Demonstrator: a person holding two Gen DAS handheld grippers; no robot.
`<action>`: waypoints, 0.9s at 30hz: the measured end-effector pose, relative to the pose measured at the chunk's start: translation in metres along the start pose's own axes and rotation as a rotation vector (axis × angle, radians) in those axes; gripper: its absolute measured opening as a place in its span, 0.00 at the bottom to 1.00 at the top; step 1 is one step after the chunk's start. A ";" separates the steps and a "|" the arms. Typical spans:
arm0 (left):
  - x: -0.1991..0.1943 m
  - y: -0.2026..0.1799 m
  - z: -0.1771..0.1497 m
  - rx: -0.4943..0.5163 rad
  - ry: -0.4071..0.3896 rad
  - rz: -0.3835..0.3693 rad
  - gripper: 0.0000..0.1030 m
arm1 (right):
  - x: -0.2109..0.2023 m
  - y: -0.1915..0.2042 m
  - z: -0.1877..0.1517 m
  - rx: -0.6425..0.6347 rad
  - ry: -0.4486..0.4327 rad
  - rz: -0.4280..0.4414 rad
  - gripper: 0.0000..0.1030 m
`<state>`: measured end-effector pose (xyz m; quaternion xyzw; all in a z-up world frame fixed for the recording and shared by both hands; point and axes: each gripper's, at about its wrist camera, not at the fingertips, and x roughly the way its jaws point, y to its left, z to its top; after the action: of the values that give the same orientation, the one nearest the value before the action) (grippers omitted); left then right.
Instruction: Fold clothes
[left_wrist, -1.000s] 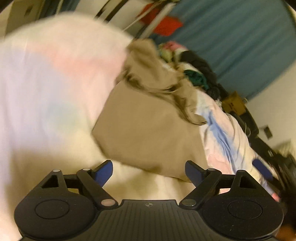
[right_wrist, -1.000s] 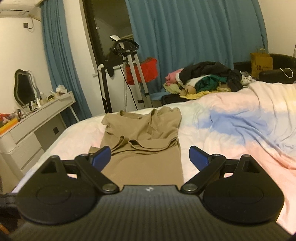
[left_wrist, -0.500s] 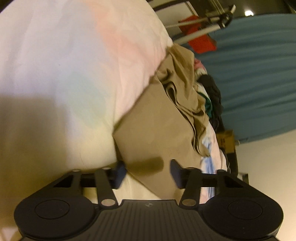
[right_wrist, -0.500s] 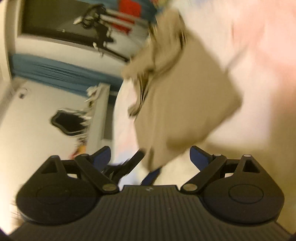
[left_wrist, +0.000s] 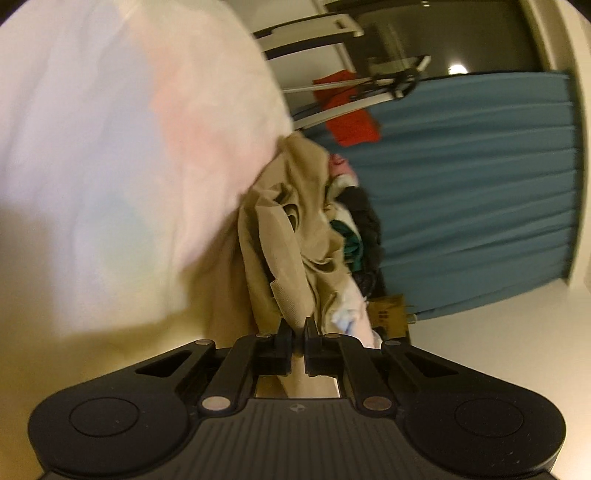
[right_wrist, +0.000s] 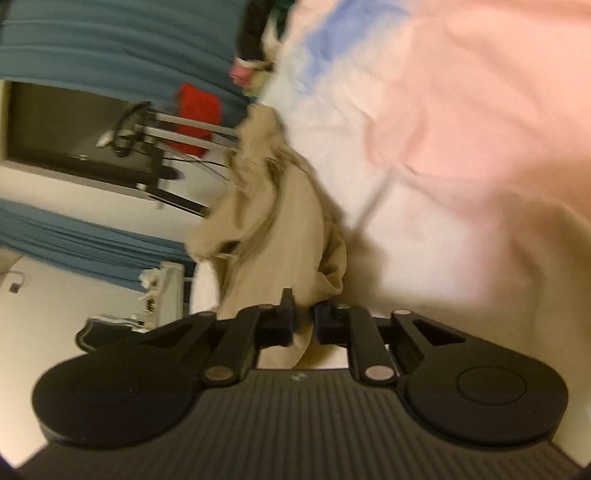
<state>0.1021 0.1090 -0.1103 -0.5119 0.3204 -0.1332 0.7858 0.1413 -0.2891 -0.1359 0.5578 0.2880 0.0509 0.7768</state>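
Observation:
A tan garment (left_wrist: 295, 258) lies bunched on a pastel bedspread (left_wrist: 110, 147). My left gripper (left_wrist: 300, 332) is shut on the garment's near edge, with cloth running between its jaws. In the right wrist view the same tan garment (right_wrist: 280, 221) rises in folds off the bedspread (right_wrist: 461, 129). My right gripper (right_wrist: 303, 317) is shut on another part of its near edge. Both views are rolled sideways and blurred.
A pile of mixed clothes (left_wrist: 354, 221) lies at the bed's far end before a blue curtain (left_wrist: 461, 184). A metal rack with a red cloth (left_wrist: 347, 107) stands beyond the bed. A white dresser (right_wrist: 166, 295) shows at the bed's side.
Both grippers went from open above the flat garment to shut on its near edge. The cloth is now lifted and bunched. Both cameras have rolled sideways.

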 end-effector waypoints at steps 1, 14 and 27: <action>-0.006 -0.004 -0.001 0.010 -0.003 -0.013 0.05 | -0.007 0.006 0.000 -0.019 -0.007 0.016 0.10; -0.132 -0.050 -0.077 0.136 -0.055 -0.095 0.05 | -0.177 0.051 -0.072 -0.380 -0.090 0.075 0.10; -0.038 -0.106 -0.026 0.260 -0.044 0.041 0.06 | -0.146 0.082 -0.022 -0.319 -0.129 0.002 0.10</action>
<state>0.0689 0.0643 -0.0087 -0.4018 0.2933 -0.1463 0.8550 0.0292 -0.2988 -0.0098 0.4298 0.2252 0.0609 0.8723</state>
